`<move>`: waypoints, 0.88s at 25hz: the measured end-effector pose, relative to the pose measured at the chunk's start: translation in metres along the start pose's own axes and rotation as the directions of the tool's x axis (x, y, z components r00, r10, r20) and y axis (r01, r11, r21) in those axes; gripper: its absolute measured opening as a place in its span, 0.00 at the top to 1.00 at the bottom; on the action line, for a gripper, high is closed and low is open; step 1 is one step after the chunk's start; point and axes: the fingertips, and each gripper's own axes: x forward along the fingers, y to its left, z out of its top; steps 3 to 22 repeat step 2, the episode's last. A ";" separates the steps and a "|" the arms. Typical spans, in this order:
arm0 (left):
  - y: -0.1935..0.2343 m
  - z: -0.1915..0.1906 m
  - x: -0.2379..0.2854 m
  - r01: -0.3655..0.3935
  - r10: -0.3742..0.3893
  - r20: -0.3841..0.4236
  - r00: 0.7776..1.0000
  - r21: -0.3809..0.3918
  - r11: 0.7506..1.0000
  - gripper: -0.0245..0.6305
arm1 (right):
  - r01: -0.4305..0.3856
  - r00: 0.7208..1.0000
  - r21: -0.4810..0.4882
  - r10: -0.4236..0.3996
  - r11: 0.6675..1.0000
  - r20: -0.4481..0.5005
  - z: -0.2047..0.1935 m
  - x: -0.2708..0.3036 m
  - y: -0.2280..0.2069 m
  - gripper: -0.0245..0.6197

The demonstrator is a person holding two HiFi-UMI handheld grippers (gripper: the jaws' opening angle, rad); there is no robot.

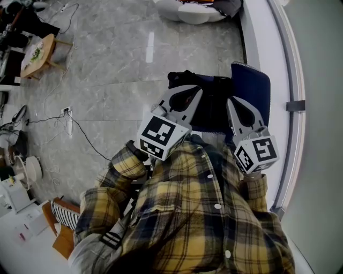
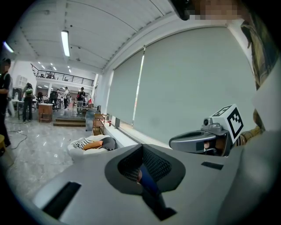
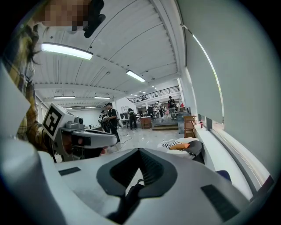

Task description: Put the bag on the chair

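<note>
In the head view a black bag (image 1: 206, 104) lies over a blue chair (image 1: 252, 85) just in front of me. My left gripper (image 1: 187, 95) reaches onto the bag's left side, my right gripper (image 1: 239, 106) onto its right side. In the left gripper view the left gripper (image 2: 142, 149) is shut, with a dark strap (image 2: 148, 183) of the bag pinched between its jaws. The right gripper (image 3: 139, 151) in its own view is shut on a black strap (image 3: 131, 194). Whether the bag rests fully on the seat is hidden by the grippers.
A white window ledge (image 1: 265, 48) and wall run along the right of the chair. A white beanbag (image 1: 187, 10) lies further ahead. A small wooden table (image 1: 37, 53) and a floor cable with a power strip (image 1: 68, 122) are at the left. People stand far off (image 3: 112, 121).
</note>
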 end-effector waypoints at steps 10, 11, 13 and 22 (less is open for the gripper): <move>-0.001 -0.002 -0.001 0.002 -0.002 -0.003 1.000 -0.001 1.000 0.93 | 0.000 1.000 0.002 0.000 1.000 -0.003 -0.002 0.000 0.002 0.94; -0.001 -0.002 -0.001 0.002 -0.002 -0.003 1.000 -0.001 1.000 0.93 | 0.000 1.000 0.002 0.000 1.000 -0.003 -0.002 0.000 0.002 0.94; -0.001 -0.002 -0.001 0.002 -0.002 -0.003 1.000 -0.001 1.000 0.93 | 0.000 1.000 0.002 0.000 1.000 -0.003 -0.002 0.000 0.002 0.94; -0.001 -0.002 -0.001 0.002 -0.002 -0.003 1.000 -0.001 1.000 0.93 | 0.000 1.000 0.002 0.000 1.000 -0.003 -0.002 0.000 0.002 0.94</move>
